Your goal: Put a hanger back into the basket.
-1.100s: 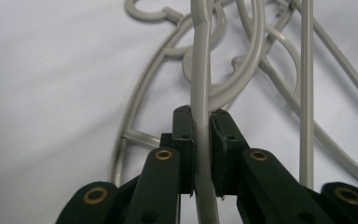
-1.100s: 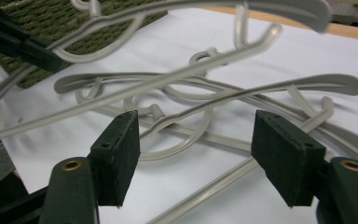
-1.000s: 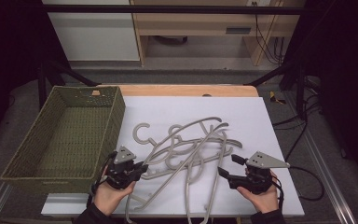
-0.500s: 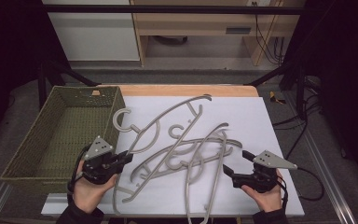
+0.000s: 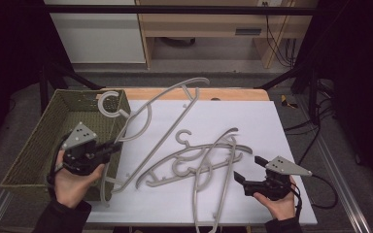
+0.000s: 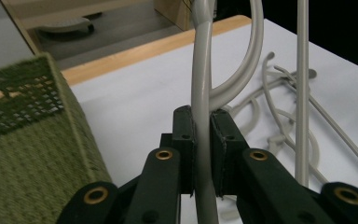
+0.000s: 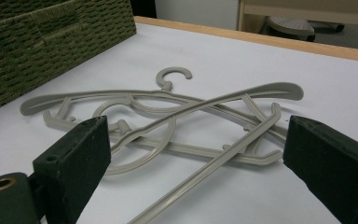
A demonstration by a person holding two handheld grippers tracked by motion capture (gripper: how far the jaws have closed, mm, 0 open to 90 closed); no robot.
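Firmly clamped: left claw on hanger.

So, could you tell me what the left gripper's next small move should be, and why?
Probably carry the held hanger a little further left and lower it into the basket. The left gripper is shut on its bar, its hook already sits over the basket's rim, and it is clear of the pile, near which the right gripper waits open.
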